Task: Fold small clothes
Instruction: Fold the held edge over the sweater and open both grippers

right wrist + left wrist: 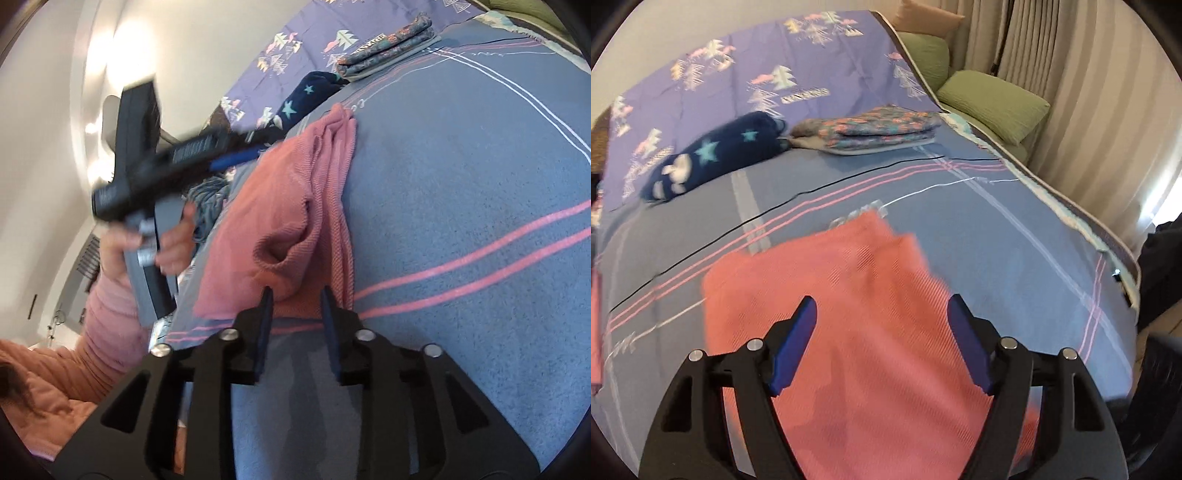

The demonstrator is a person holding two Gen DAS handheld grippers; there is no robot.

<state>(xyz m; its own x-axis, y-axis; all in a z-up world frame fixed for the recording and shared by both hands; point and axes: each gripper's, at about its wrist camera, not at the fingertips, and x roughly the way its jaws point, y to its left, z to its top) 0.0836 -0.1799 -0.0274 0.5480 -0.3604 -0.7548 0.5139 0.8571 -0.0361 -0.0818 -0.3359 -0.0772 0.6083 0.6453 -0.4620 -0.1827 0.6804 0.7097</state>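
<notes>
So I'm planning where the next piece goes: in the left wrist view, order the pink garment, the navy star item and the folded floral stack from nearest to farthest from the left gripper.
1. Pink garment, right under the left gripper.
2. Navy star item, farther up the bed, left.
3. Folded floral stack, slightly beyond it, right of centre.

A bed [1015, 236] carries a pink garment [849, 295], folded clothes [879, 129], and a navy starred bundle [713, 155].

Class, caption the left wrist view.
Open left gripper above the pink garment on the bed.
</notes>
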